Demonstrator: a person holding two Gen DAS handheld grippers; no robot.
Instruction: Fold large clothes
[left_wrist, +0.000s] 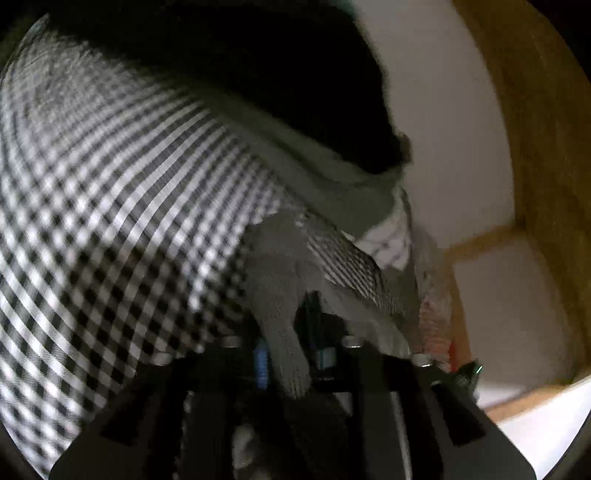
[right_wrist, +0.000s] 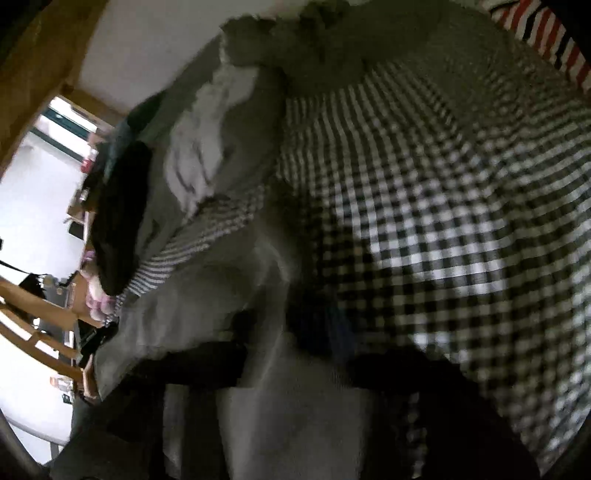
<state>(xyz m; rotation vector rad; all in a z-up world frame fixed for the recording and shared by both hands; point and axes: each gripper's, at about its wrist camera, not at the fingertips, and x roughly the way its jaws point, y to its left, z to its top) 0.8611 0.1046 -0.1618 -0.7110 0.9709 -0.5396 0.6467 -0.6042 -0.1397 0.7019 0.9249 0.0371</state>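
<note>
A grey knitted garment (left_wrist: 273, 280) hangs in a narrow strip down between the blue-padded fingers (left_wrist: 261, 363) of my left gripper (left_wrist: 293, 360). The jaws stand a little apart and do not seem to press it. It lies on black-and-white checked fabric (left_wrist: 110, 206) that fills the left. In the blurred right wrist view, grey cloth (right_wrist: 295, 406) drapes over the body of my right gripper (right_wrist: 299, 369), whose dark fingers (right_wrist: 199, 363) stand wide apart, open. The checked fabric (right_wrist: 443, 221) spreads to the right.
A black garment (left_wrist: 277, 92) lies at the top, against a white wall with a wooden frame (left_wrist: 546, 147). Heaped at the left are a black garment (right_wrist: 118, 206), a white striped garment (right_wrist: 207, 147) and thin-striped cloth (right_wrist: 207, 229). Red-striped fabric (right_wrist: 546, 33) shows top right, wooden furniture (right_wrist: 37, 302) lower left.
</note>
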